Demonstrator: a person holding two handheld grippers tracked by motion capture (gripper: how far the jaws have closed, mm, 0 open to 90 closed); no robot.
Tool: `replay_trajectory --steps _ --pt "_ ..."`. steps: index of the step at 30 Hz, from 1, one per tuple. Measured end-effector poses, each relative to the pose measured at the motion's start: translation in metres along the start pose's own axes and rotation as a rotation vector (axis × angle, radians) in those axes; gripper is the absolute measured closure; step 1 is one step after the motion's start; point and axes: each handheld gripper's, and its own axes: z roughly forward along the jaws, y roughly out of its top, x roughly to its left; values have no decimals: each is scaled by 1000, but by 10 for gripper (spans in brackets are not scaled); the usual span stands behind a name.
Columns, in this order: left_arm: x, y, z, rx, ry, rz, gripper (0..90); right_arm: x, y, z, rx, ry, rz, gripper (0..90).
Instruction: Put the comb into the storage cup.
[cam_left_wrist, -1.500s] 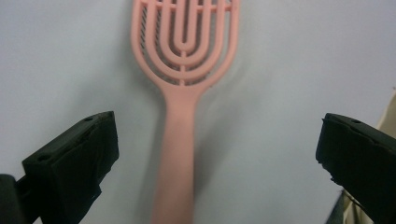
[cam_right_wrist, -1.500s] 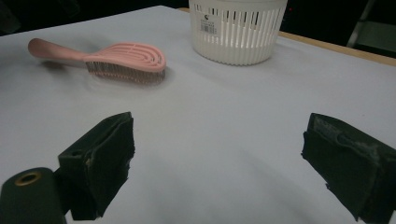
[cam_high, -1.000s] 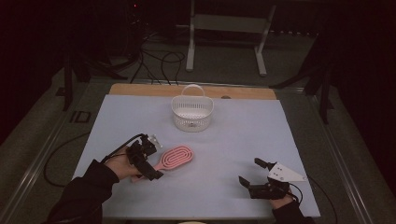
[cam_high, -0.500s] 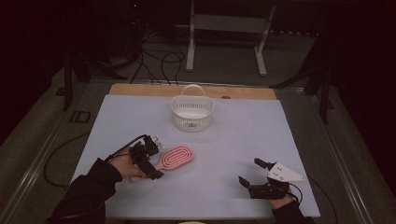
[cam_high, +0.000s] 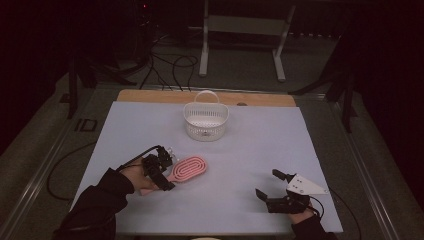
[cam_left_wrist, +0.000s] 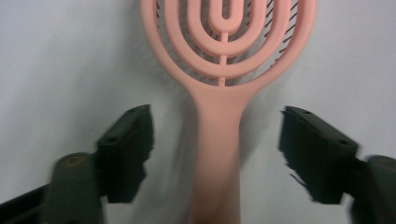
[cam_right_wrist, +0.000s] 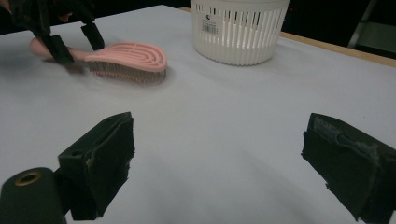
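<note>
A pink hairbrush (cam_high: 189, 168) with a looped open head lies flat on the pale table cover, handle toward the person's left hand. My left gripper (cam_high: 168, 170) straddles that handle (cam_left_wrist: 218, 130). Its jaws have just been closing, and a gap still shows on each side between the pads and the handle. From the right gripper view the brush (cam_right_wrist: 128, 58) lies at the upper left with the left gripper (cam_right_wrist: 74, 39) over its handle. My right gripper (cam_high: 266, 183) rests near the front right of the table, open (cam_right_wrist: 217, 163), nothing between its jaws.
A white slotted basket (cam_high: 206, 120) with a hoop handle stands at the table's far middle, also seen in the right gripper view (cam_right_wrist: 238, 32). The table's bare wooden edge (cam_high: 150, 96) runs along the back. Cables and a metal stand (cam_high: 242, 25) lie on the floor beyond.
The left gripper has edged in over the brush handle and its jaws have narrowed around it. The right gripper and the basket have stayed put.
</note>
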Motion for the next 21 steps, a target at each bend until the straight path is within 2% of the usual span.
replay_trajectory --steps 3,7,21 --pt "-1 2 1 16 3 7 373 0 0 0 1 0 -1 90" --pt "-2 3 2 20 10 13 425 0 0 0 3 2 2 89" --pt "-6 10 9 86 36 29 650 0 0 0 -3 0 -1 89"
